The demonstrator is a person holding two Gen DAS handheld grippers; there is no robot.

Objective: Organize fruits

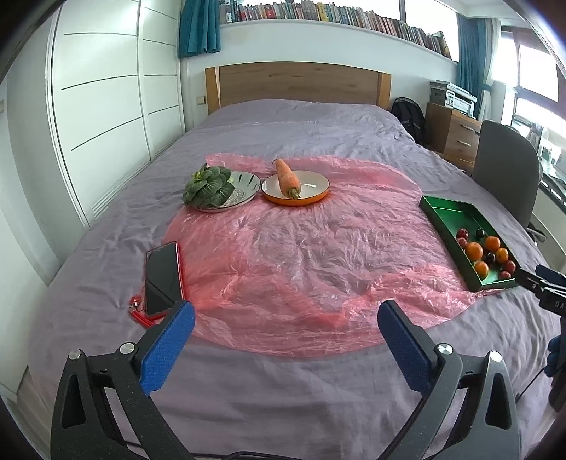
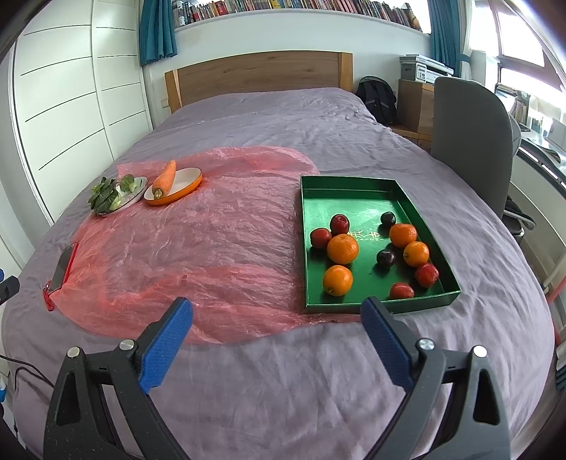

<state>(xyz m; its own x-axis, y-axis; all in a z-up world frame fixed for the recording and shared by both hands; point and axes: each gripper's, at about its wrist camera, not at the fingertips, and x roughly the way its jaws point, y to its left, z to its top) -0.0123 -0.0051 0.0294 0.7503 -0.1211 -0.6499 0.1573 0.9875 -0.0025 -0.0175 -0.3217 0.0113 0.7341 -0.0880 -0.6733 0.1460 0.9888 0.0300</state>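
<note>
A bedroom: a bed [image 1: 283, 124] under a wrinkled purple cover, a wooden headboard [image 1: 299, 83] behind it, a long shelf of books [image 1: 336, 14] above. A crinkled pink plastic sheet [image 1: 300, 254] is spread over the middle of the bed.

On the sheet's right edge sits one green tray [image 2: 353, 184] holding the fruit — four oranges [image 2: 342, 248], four red fruits [image 2: 426, 275] and two dark plums [image 2: 385, 257], all loose in the tray's nearer half. At the far left stand two plates: a patterned plate [image 1: 244, 180] with one leafy green vegetable [image 1: 207, 187], and beside it an orange-rimmed plate [image 1: 315, 184] with one carrot [image 1: 287, 177] lying across it. One phone [image 1: 162, 276] in a red case lies at the sheet's left edge.

The left gripper [image 1: 286, 320] hovers over the near edge of the sheet, its blue pads wide apart with nothing between them. The right gripper [image 2: 276, 318] hangs just short of the tray, jaws likewise spread and empty; its right finger [image 2: 385, 339] overlaps the tray's near wall in view.

From the left wrist the tray is squeezed toward the frame edge, and its fruits overlap too much to count there. The print on the tray floor is unreadable.
</note>
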